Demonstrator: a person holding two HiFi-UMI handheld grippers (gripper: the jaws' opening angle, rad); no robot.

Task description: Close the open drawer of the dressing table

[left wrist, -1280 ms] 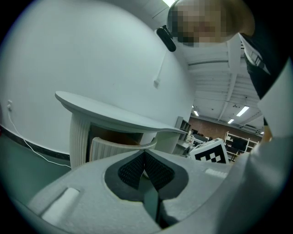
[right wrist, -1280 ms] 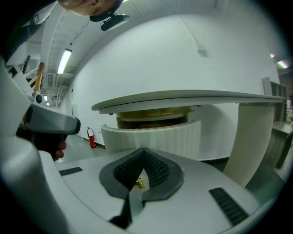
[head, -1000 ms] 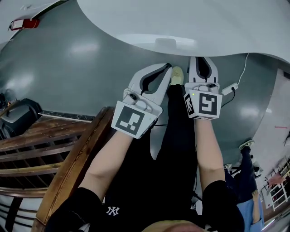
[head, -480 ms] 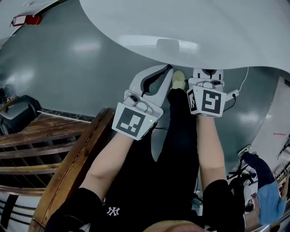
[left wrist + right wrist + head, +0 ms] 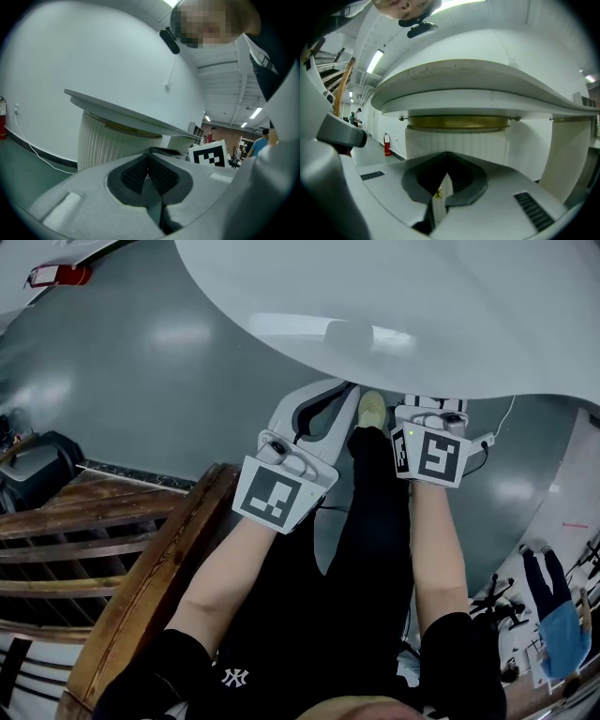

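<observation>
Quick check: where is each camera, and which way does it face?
Head view: on the person's head, looking steeply down at both grippers, forearms, legs.
Left gripper view: on the left gripper, looking along shut jaws at the dressing table.
Right gripper view: on the right gripper, looking up under the tabletop.
Shared: both gripper views show the ribbed pedestal.

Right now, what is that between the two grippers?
In the head view, the person's pale shoe and black trouser leg show between the left gripper and the right gripper.

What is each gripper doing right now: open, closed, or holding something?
Left gripper: closed, jaw tips together, holding nothing.
Right gripper: closed, jaw tips together, holding nothing.
</observation>
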